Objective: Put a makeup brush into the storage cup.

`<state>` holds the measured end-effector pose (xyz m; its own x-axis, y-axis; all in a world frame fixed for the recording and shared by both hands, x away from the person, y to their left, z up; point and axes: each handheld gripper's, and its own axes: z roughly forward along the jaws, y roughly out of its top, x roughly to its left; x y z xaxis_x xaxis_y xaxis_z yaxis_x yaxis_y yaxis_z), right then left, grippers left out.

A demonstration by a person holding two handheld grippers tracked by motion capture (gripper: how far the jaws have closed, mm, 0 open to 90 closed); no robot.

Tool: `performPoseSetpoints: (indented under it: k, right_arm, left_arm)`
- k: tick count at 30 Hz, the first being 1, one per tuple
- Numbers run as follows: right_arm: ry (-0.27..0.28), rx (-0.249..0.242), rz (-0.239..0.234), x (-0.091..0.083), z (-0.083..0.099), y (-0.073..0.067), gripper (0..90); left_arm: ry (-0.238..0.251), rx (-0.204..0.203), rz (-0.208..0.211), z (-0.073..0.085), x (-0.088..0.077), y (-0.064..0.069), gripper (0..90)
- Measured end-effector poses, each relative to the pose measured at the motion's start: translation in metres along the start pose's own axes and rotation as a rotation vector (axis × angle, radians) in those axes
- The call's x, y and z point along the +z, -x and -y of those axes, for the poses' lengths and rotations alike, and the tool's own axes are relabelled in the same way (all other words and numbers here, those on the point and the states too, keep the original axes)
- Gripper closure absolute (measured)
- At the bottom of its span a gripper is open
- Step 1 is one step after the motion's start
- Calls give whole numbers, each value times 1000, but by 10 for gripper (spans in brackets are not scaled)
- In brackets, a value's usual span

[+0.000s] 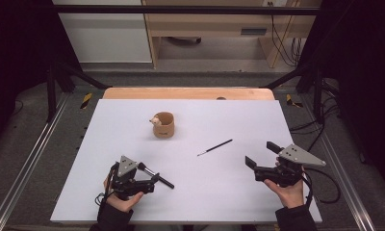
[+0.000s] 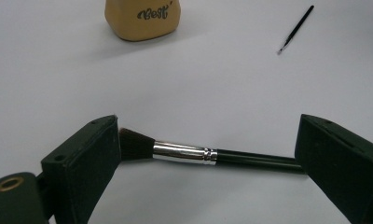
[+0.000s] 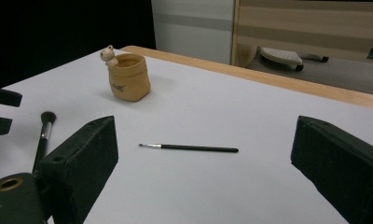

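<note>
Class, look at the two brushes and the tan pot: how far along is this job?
Nothing looks done: the tan pot holds no brush. In hand: the left tool is open, its jaws either side of the thick brush lying on the table. Left: the thin brush lies untouched ahead of the open right tool.

Grey floor (image 1: pixel 219 79), wooden desk (image 1: pixel 205 24), dark surroundings.

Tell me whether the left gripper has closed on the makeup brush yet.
Not yet: the left gripper is open. Its jaws stand wide apart, and the makeup brush lies flat on the table between them.
</note>
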<state>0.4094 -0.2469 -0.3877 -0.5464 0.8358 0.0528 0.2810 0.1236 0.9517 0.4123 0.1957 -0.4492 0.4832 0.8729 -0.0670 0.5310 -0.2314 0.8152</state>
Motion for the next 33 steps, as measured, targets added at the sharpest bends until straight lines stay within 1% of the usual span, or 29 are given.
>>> performPoseSetpoints:
  k: [1, 9, 10, 12, 14, 15, 16, 17, 18, 20, 21, 22, 24, 25, 26, 28, 29, 30, 31, 32, 33]
  right_arm:
    - [-1, 0, 0, 0, 0, 0, 77]
    - [-6, 0, -4, 1, 1, 0, 76]
    - [-8, 0, -3, 2, 1, -1, 77]
    - [-8, 0, -3, 2, 1, -1, 76]
    - [-10, 0, -4, 3, 1, -1, 76]
    - [-11, -2, -5, 3, 1, -1, 76]
    - [-12, -3, -6, 3, 1, -1, 76]
    - [-12, -3, -6, 3, 1, -1, 76]
    - [-12, -2, -7, 3, 1, -1, 75]
    - [-13, -1, -6, 3, 2, -1, 75]
    - [-14, 0, -8, 4, 2, -1, 75]
    - [-14, 0, -8, 4, 2, -1, 75]
    - [-17, 1, -10, 4, 2, -2, 75]
    - [-17, 1, -10, 4, 2, -2, 75]
    - [-20, -1, -11, 5, 2, -2, 74]
    - [-21, 0, -10, 5, 2, -2, 74]
    - [-22, 0, -11, 5, 3, -2, 73]
    - [-20, -2, -11, 6, 3, -2, 74]
    - [-21, 1, -12, 5, 3, -2, 73]
    - [-21, 1, -12, 5, 3, -2, 73]
    - [-21, 1, -12, 5, 3, -2, 73]
  left_arm:
    - [-12, -5, -4, 1, 2, 1, 65]
    - [-30, -14, -3, 3, 9, 5, 72]
    - [-41, -2, 2, 3, 11, 5, 82]
    - [-44, 2, 7, 3, 11, 5, 96]
    - [-58, 31, 28, 2, 13, 2, 98]
    - [-58, 31, 28, 2, 13, 2, 102]
    - [-64, 42, 59, 1, 14, -1, 105]
    - [-64, 42, 59, 1, 14, -1, 105]
    - [-69, 53, 66, 1, 15, -2, 105]
    - [-82, 80, 94, -1, 17, -4, 108]
    - [-90, 102, 117, -3, 18, -4, 109]
    - [-90, 102, 117, -3, 18, -4, 109]
    - [-108, 135, 139, -5, 20, -6, 109]
    - [-110, 138, 147, -5, 21, -6, 109]
    - [-118, 149, 165, -6, 23, -7, 108]
    - [-131, 174, 185, -7, 26, -8, 108]
    - [-137, 181, 189, -7, 28, -8, 106]
    - [-141, 180, 200, -7, 29, -9, 107]
    - [-146, 187, 222, -8, 32, -10, 106]
    - [-146, 187, 222, -8, 32, -10, 111]
    - [-149, 196, 233, -8, 34, -10, 116]
